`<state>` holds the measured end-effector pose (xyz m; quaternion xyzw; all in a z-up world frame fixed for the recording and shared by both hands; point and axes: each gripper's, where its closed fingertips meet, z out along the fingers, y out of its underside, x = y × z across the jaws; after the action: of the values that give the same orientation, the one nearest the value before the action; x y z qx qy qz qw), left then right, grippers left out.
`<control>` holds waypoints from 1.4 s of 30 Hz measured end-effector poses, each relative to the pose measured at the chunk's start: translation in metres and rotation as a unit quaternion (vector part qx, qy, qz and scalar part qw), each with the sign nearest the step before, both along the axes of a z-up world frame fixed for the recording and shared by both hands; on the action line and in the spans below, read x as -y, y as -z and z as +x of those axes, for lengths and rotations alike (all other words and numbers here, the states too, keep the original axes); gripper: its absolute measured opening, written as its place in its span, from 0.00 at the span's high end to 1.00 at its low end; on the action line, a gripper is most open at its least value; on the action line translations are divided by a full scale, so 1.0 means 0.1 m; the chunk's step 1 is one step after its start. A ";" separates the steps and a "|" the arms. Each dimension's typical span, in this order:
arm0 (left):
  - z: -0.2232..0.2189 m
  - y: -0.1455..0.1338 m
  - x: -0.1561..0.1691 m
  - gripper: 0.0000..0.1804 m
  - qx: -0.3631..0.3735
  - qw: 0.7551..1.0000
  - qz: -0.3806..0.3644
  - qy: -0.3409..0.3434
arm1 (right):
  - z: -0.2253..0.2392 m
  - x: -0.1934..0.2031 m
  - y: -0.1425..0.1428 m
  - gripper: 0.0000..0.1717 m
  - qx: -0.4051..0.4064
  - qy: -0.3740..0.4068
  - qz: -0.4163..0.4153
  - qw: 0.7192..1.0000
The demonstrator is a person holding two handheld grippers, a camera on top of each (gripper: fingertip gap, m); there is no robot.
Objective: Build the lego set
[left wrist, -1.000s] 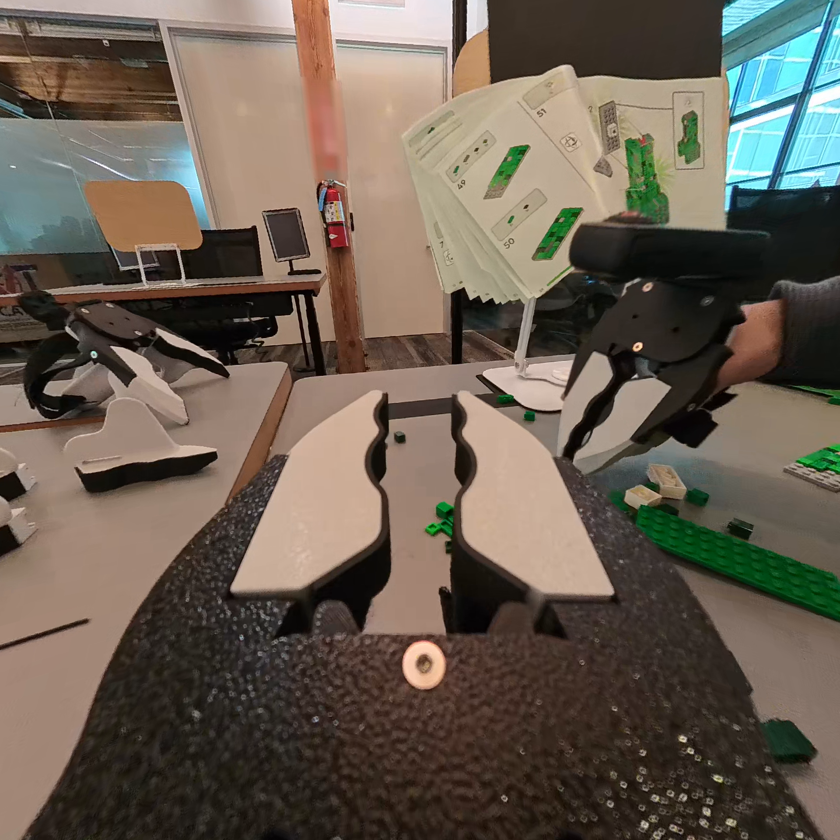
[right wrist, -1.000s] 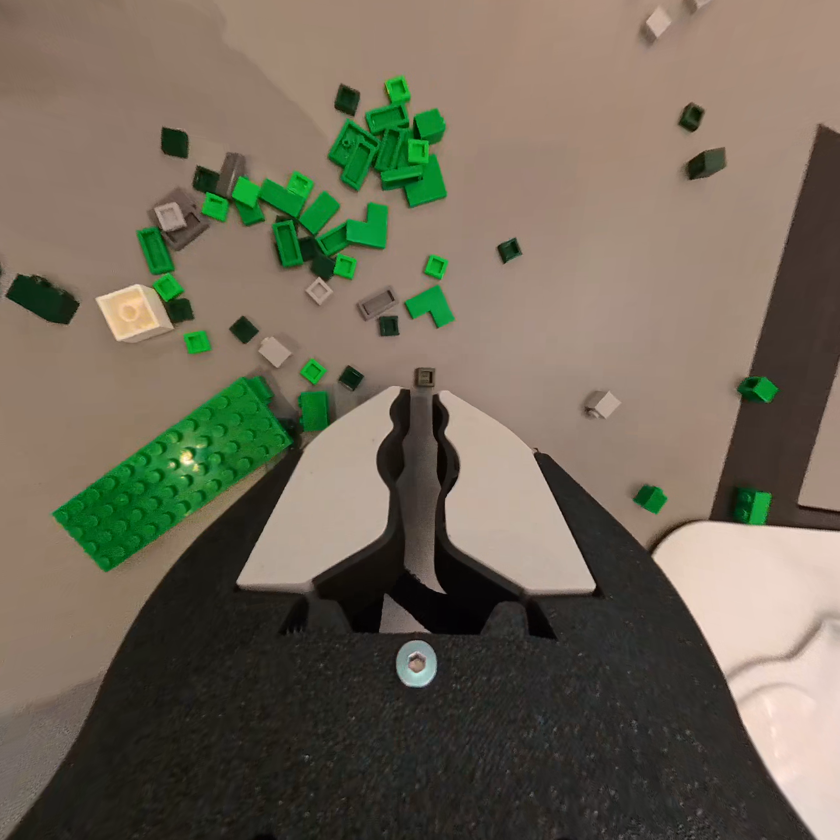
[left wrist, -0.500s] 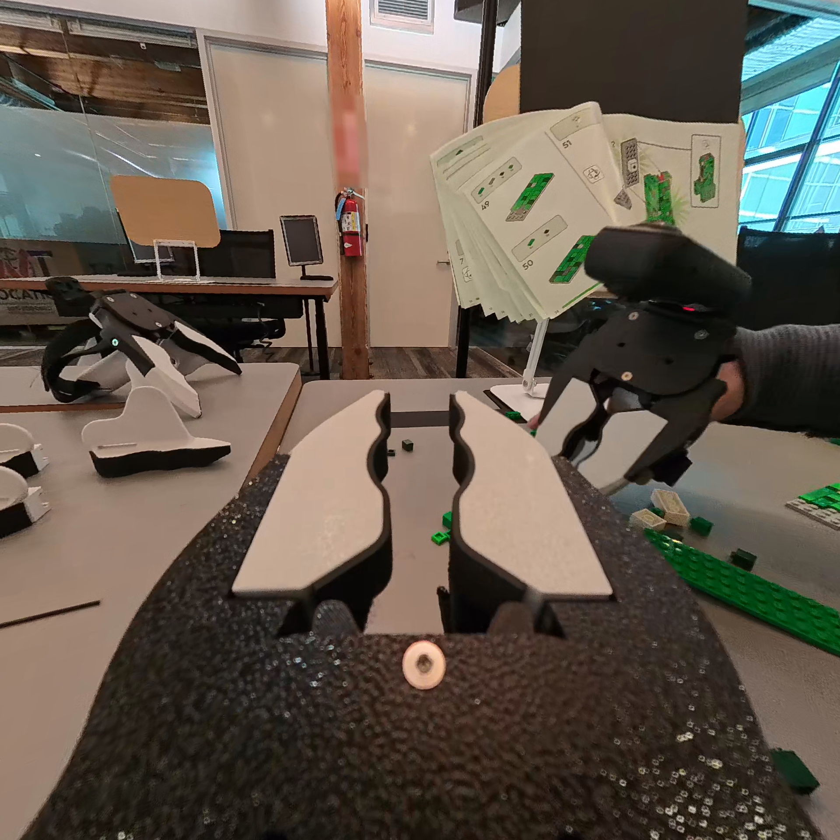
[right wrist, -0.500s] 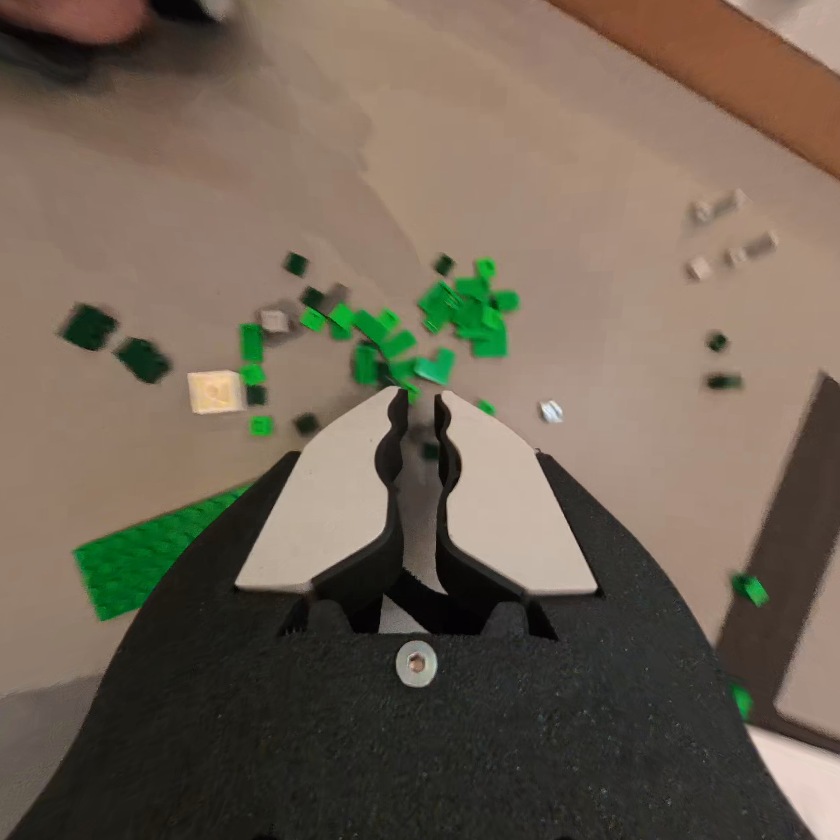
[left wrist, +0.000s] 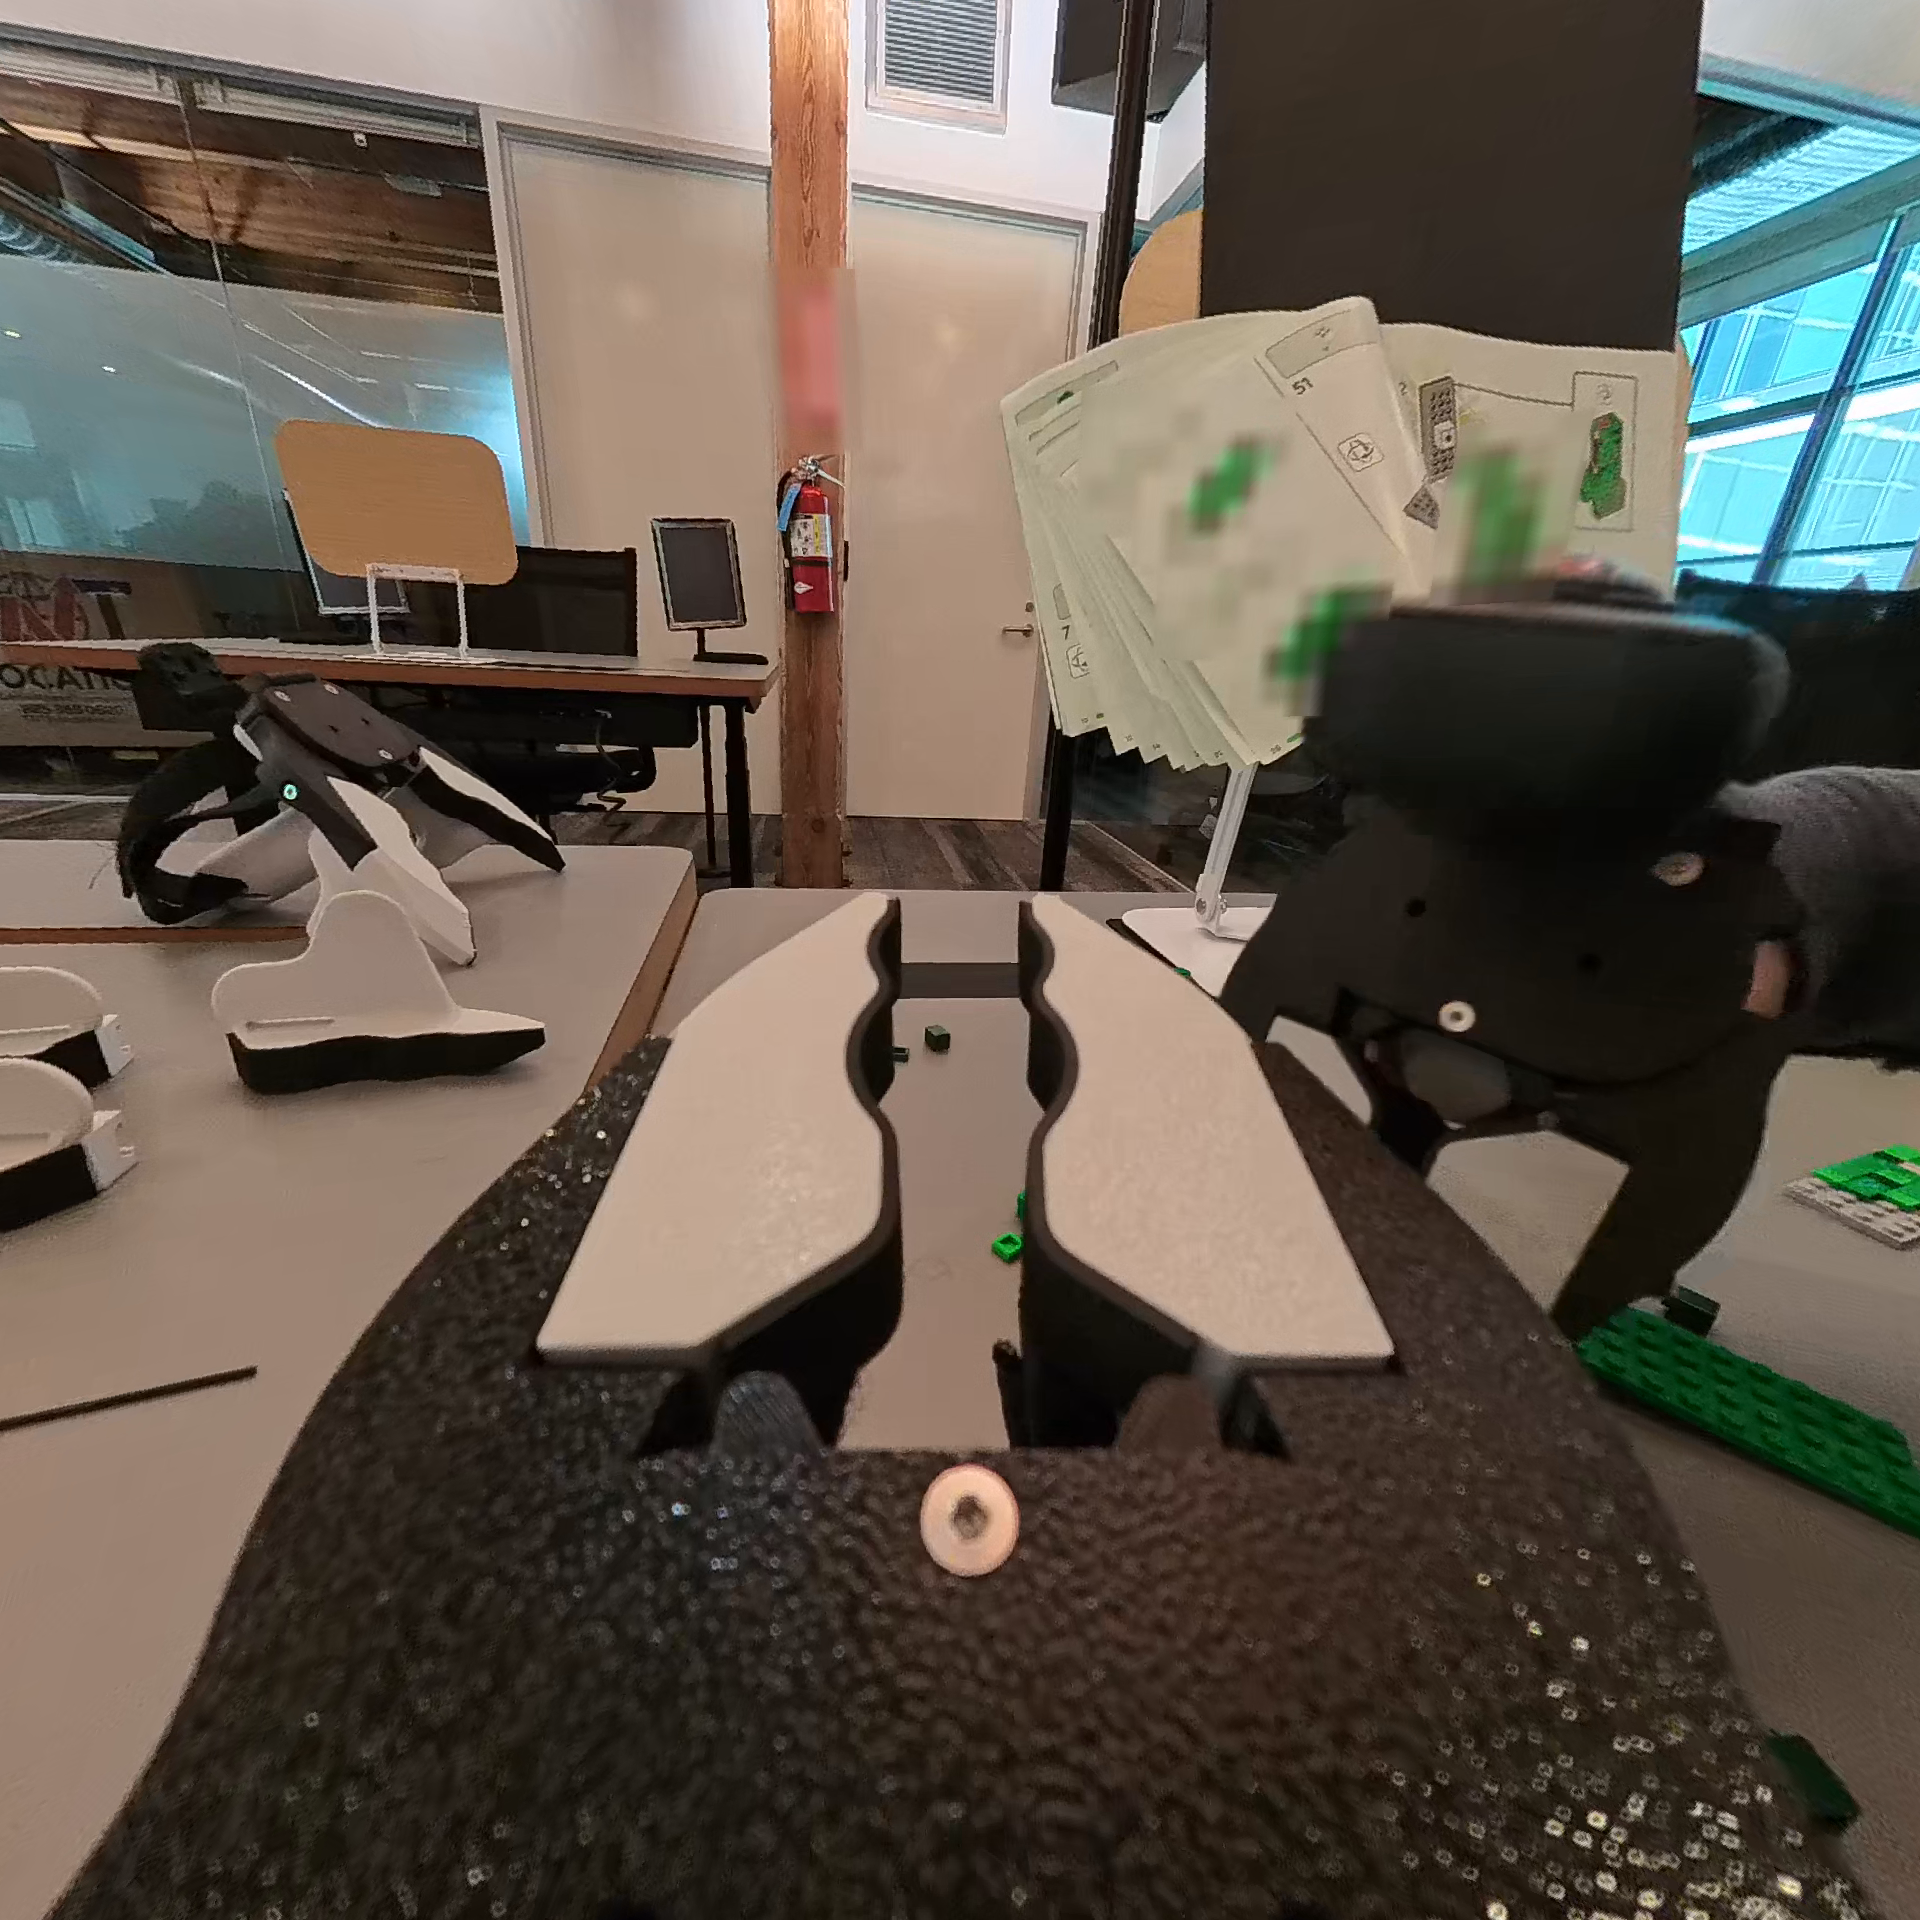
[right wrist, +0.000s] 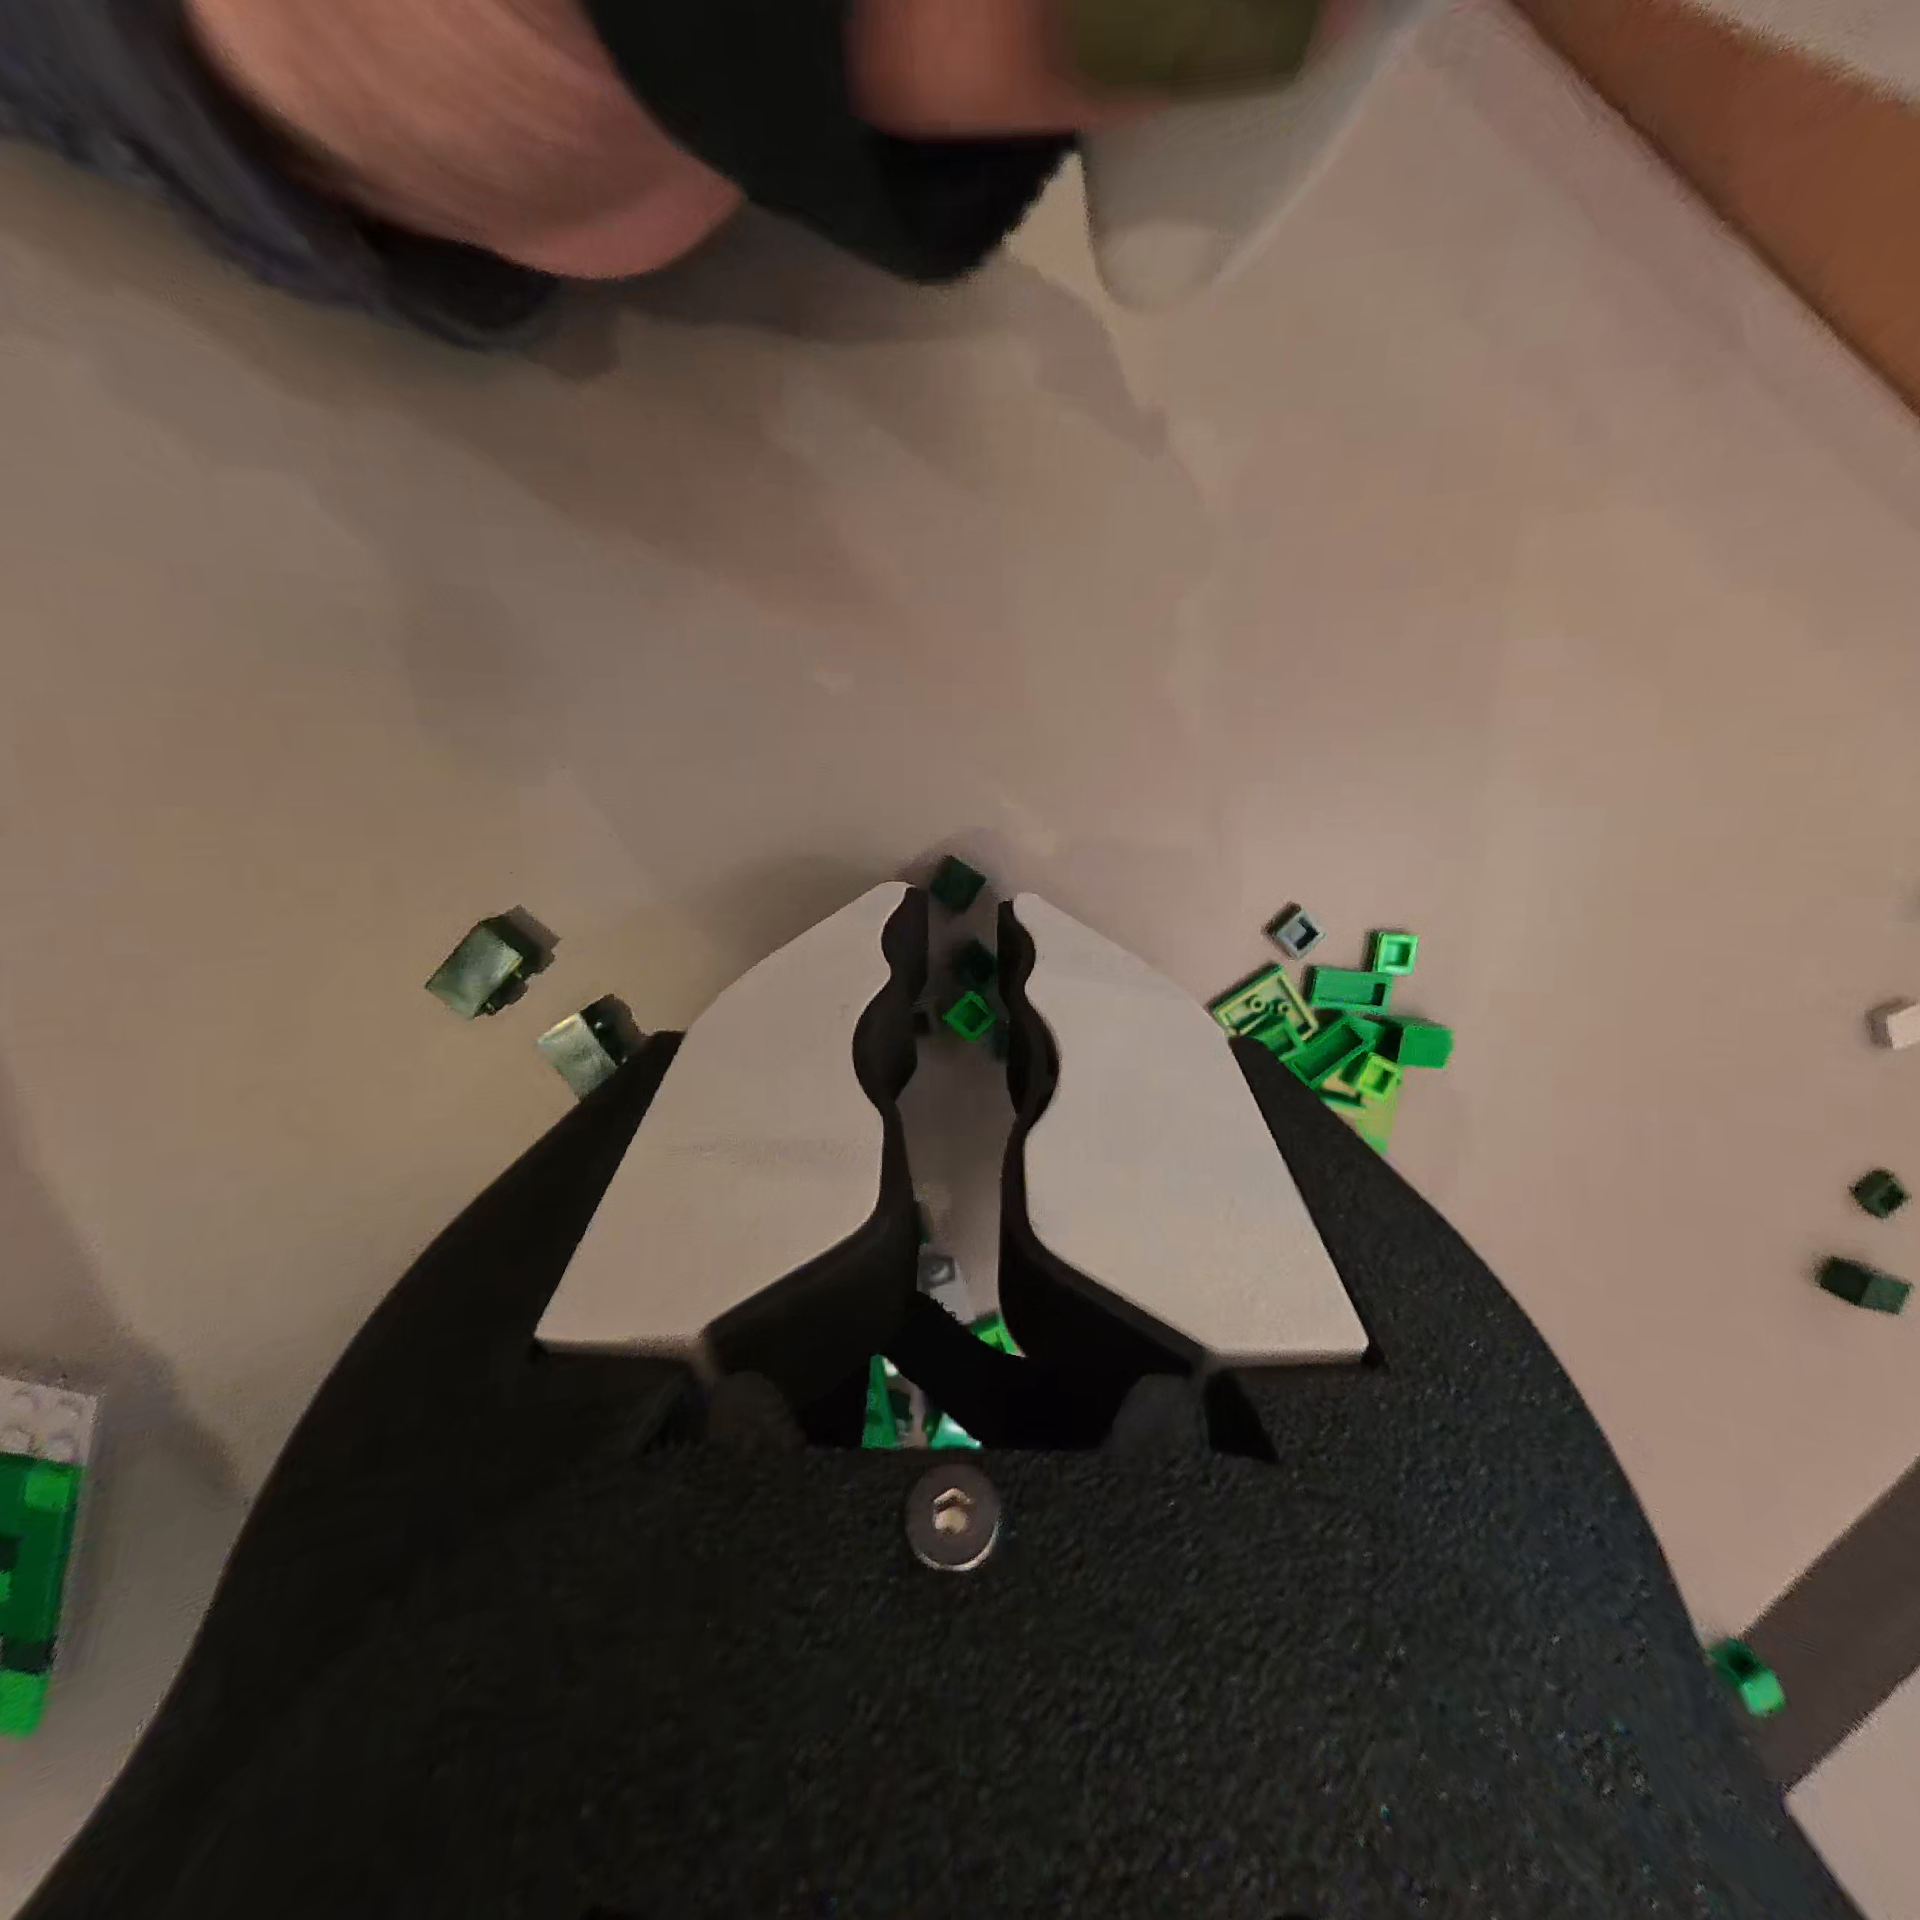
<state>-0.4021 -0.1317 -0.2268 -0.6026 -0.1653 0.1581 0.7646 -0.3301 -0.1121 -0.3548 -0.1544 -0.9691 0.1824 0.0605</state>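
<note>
Grey counter [right wrist: 520, 675] is carrying scattered green toy bricks, and the right gripper [right wrist: 961, 909], which was higher a moment ago, is now hovering low over a dark green brick [right wrist: 957, 883] lying just beyond its slightly parted, empty fingers [right wrist: 790, 1091]. The left gripper [left wrist: 958, 914] is idling alongside, fingers [left wrist: 748, 1143] narrowing but apart, holding nothing.

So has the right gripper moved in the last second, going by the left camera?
Yes. The right gripper now covers the bottom right corner of the instruction booklet, where it earlier hung below it, and hides the tan bricks.
</note>
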 end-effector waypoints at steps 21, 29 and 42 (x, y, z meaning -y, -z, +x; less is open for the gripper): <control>-0.02 -0.02 0.03 0.90 0.008 1.000 0.006 0.001 | -0.10 -0.08 0.00 0.95 0.010 0.208 0.012 0.978; -0.07 -0.04 0.08 0.91 0.012 1.000 0.017 -0.008 | 0.01 0.03 -0.04 0.86 -0.062 0.312 -0.090 0.944; -0.03 -0.03 0.04 0.92 0.013 1.000 0.016 0.006 | -0.02 0.10 0.03 0.92 -0.094 0.371 -0.087 0.920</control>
<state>-0.4053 -0.1360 -0.2242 -0.5933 -0.1742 0.1435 0.7727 -0.3319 -0.1226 -0.3574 -0.4899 -0.8122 0.2445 0.2012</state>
